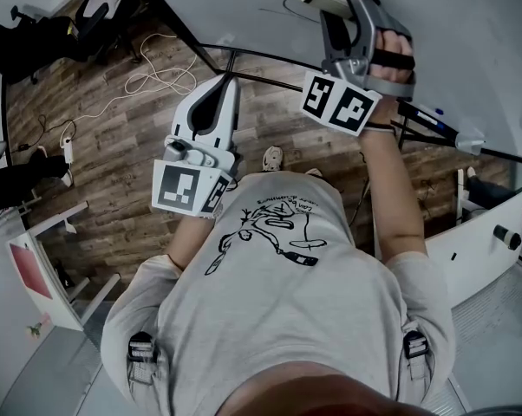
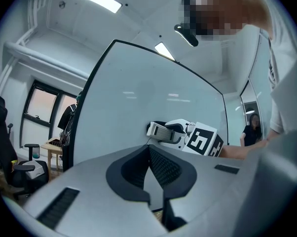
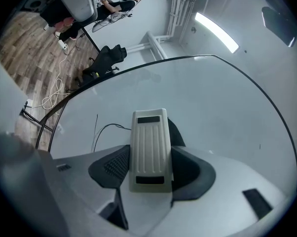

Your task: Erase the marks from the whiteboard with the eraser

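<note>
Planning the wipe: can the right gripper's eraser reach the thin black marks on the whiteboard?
Probably yes: the right gripper holds the pale ribbed eraser by the whiteboard, thin black marks just beside it, nothing between.

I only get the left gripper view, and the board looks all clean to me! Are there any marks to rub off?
Observer: Yes. The right gripper view shows thin black marks on the whiteboard: a straight line and a curve.
Operator: Is the eraser covering them?
Observer: The straight line, no. It shows bare, to the left of the eraser in that view, and the curve runs toward the eraser's edge.
Operator: Is the eraser held tight?
Observer: It looks so. The right gripper has its jaws closed on the eraser's two long sides.
</note>
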Action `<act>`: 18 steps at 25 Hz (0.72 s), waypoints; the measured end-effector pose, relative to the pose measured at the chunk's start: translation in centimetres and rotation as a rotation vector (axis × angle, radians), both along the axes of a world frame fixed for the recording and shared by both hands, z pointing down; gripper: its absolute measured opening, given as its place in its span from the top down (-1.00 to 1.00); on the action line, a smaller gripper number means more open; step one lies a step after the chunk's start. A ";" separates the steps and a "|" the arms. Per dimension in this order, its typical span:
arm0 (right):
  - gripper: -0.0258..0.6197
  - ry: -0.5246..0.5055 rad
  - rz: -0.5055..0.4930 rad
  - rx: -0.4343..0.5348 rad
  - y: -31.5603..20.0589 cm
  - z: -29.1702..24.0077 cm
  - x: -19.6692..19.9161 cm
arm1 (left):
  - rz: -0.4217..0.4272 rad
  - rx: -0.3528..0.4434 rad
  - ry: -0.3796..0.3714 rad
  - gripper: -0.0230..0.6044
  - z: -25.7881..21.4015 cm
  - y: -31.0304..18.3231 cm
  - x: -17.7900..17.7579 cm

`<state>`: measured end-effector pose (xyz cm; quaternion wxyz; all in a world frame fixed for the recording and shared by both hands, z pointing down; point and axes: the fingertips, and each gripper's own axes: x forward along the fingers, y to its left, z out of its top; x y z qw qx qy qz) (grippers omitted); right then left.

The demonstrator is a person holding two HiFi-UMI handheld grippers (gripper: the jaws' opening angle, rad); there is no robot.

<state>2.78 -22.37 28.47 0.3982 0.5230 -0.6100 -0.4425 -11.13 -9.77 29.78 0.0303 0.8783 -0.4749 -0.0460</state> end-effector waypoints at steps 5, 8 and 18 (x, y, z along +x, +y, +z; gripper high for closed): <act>0.13 0.026 -0.011 -0.023 -0.2 2.1 -0.8 | -0.003 -0.008 -0.001 0.86 0.2 -0.1 -0.2; 0.13 0.042 -0.020 -0.042 -0.3 3.8 -1.2 | -0.008 -0.013 -0.003 0.86 0.4 -0.1 -0.3; 0.13 0.098 -0.041 -0.111 -0.6 9.9 -2.5 | -0.022 -0.028 -0.010 0.86 0.9 -0.2 -0.7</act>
